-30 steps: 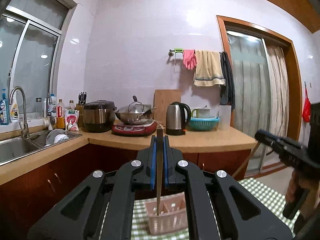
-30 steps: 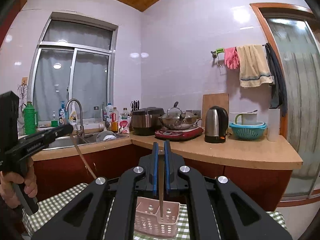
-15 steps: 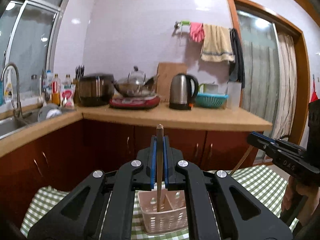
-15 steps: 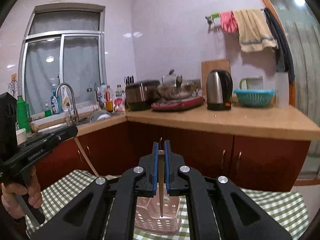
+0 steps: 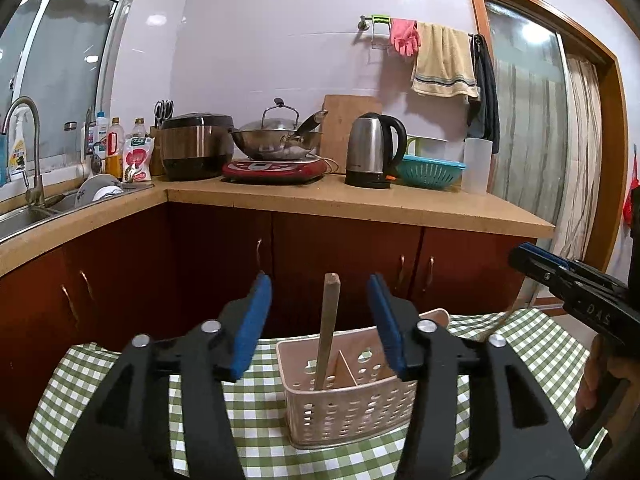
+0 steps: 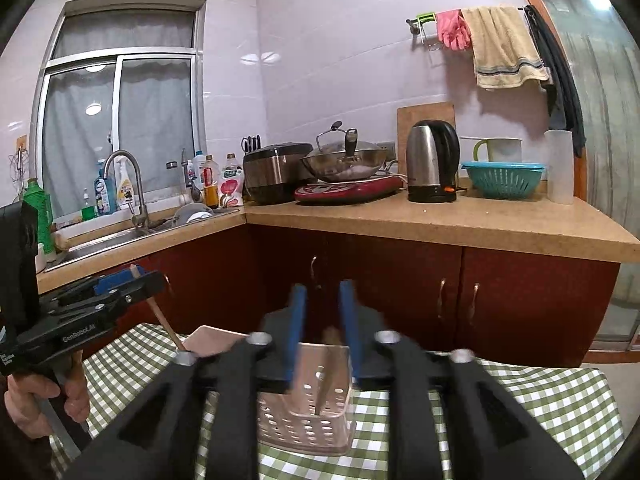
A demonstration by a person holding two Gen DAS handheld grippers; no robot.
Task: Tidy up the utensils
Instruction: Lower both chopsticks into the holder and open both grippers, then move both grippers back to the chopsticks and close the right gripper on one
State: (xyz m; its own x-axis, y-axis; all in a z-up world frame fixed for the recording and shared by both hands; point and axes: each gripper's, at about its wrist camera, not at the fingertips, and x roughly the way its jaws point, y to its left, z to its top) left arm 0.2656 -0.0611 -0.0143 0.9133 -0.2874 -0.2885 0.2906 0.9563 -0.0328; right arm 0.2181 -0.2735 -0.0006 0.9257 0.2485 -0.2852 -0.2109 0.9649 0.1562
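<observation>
Utensil basket (image 5: pixel 352 396), green checked tablecloth (image 5: pixel 260 408), kitchen counter (image 5: pixel 360 200)

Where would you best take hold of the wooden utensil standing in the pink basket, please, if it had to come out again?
Probably at its bare upper handle, from above. The wooden utensil stands nearly upright in the pink basket, its lower end behind the perforated wall, so only the top is free. The left gripper straddles it, jaws opening, pads clear of the wood.
</observation>
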